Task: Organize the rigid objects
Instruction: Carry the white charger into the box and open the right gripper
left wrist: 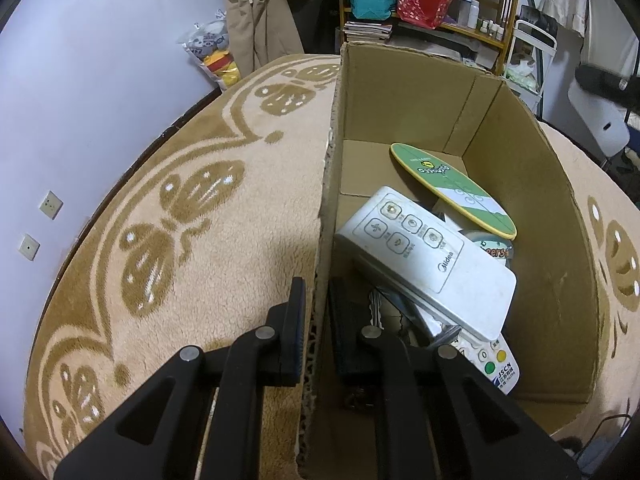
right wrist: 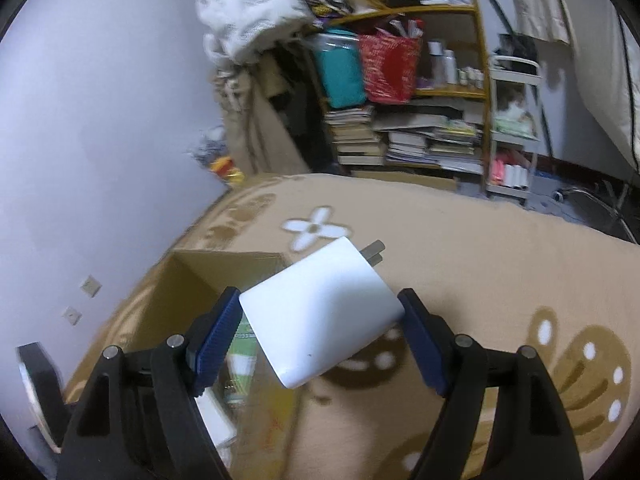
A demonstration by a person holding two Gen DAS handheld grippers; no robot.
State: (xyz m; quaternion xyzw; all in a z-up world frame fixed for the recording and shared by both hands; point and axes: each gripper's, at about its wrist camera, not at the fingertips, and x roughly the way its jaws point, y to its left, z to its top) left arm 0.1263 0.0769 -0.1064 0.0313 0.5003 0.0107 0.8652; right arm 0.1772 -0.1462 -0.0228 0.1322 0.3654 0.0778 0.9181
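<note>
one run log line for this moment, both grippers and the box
left gripper: shut on cardboard box wall | right gripper: holds white charger above blanket | box: white remote, green oval card

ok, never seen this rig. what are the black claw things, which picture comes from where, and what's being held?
No robot here: a person holds a two-finger gripper in each hand, and each gripper carries a fisheye camera looking along its fingers.

The left wrist picture shows the left gripper pinching the wall of a cardboard box, one finger outside, one inside. The box sits on a tan patterned blanket and holds a white Midea remote, a green oval card and a second remote with coloured buttons.

The right wrist picture shows the right gripper holding a white plug-in charger, prongs pointing away, beside the box's open top. It looks about to be placed inside.
</note>
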